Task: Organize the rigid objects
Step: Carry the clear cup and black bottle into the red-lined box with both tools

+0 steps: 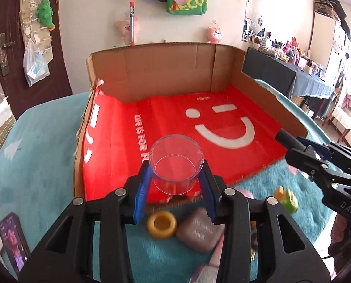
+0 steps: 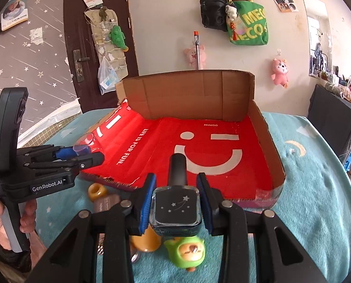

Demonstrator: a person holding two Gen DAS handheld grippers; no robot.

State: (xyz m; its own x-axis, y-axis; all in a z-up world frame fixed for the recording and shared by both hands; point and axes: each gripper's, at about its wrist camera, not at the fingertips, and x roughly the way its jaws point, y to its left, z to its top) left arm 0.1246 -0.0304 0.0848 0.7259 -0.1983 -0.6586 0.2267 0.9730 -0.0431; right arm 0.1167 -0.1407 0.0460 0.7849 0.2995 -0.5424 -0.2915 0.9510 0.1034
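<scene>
Left wrist view shows the left gripper (image 1: 175,179) grasping a clear cup (image 1: 176,162) before the cardboard tray (image 1: 166,70), while the right gripper (image 2: 176,200) clamps a dark bottle (image 2: 175,206) nearby.

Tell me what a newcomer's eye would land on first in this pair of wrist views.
The bright red bag with its white smiley face, lining the open cardboard tray on the teal blanket. Next, each gripper carries something just in front of the tray: the left gripper clamps a clear glass cup, the right gripper a dark square bottle with a black cap. Small toys lie on the blanket beneath them.
</scene>
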